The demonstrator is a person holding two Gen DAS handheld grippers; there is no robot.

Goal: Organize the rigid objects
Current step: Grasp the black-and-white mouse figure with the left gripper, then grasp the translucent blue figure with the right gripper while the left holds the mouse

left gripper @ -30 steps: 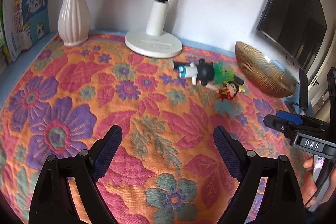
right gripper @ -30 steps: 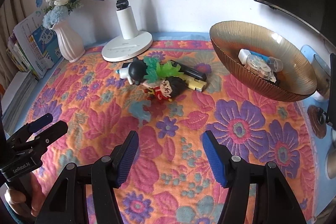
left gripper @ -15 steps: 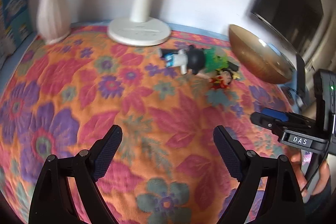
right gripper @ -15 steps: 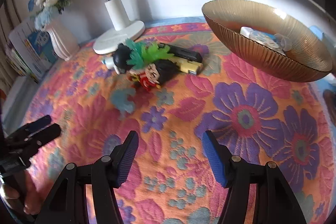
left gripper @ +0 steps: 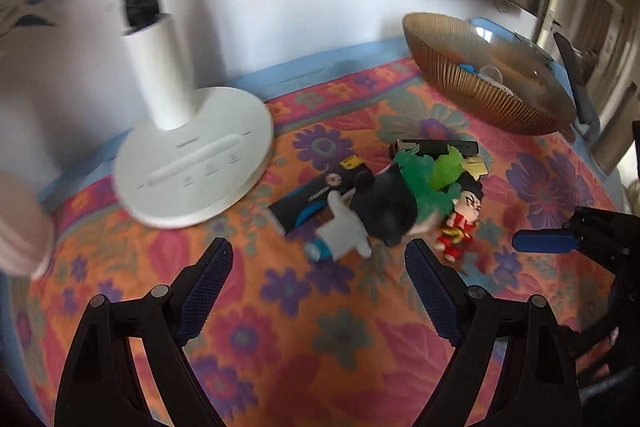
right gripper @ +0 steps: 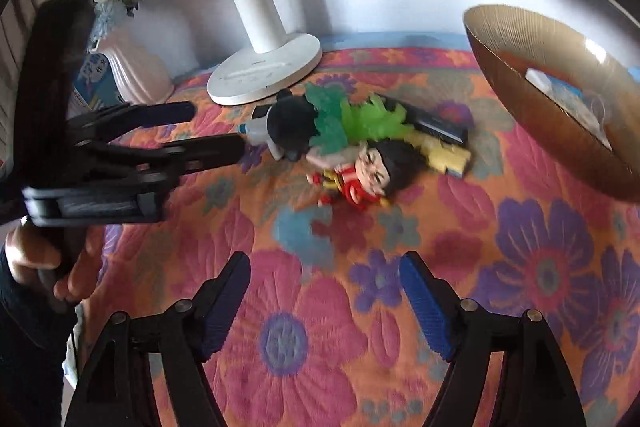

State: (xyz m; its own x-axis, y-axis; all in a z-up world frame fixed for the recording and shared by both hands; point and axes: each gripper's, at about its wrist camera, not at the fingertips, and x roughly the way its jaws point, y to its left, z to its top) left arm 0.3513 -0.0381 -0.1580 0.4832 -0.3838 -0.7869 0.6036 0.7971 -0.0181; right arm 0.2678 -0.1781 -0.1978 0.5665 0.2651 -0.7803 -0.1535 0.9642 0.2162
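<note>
We judge the sorting to be early: the amber ribbed bowl [right gripper: 532, 99] at the right of the flowered cloth [right gripper: 400, 267] on the bench already holds a few small things, a white-and-blue item and something clear and round as far as we can tell, while the pile of toys lies loose on the cloth between the bowl and the white lamp base [left gripper: 192, 163]. In that pile we count two figurines, one black-headed figure in white [left gripper: 372, 215] lying on its side and one red-dressed doll [right gripper: 368, 171] beside it; one green leafy plastic piece [right gripper: 352, 123] draped over them; one black bar [right gripper: 436, 125] behind; one yellowish block [right gripper: 446, 157] next to the bar; and one dark flat pack with a blue stripe [left gripper: 316, 195] under the black-headed figure, seen only in the left wrist view. That makes six loose things left to put away, if the bowl is where they go. Our left tool [left gripper: 316, 291] stands spread wide with nothing between its pads, just short of the black-headed figure. Our right tool [right gripper: 324, 303] is opening, also with nothing between its pads, a little short of the red-dressed doll. One vase of blue and white flowers [right gripper: 132, 67] stands at the far left.
</note>
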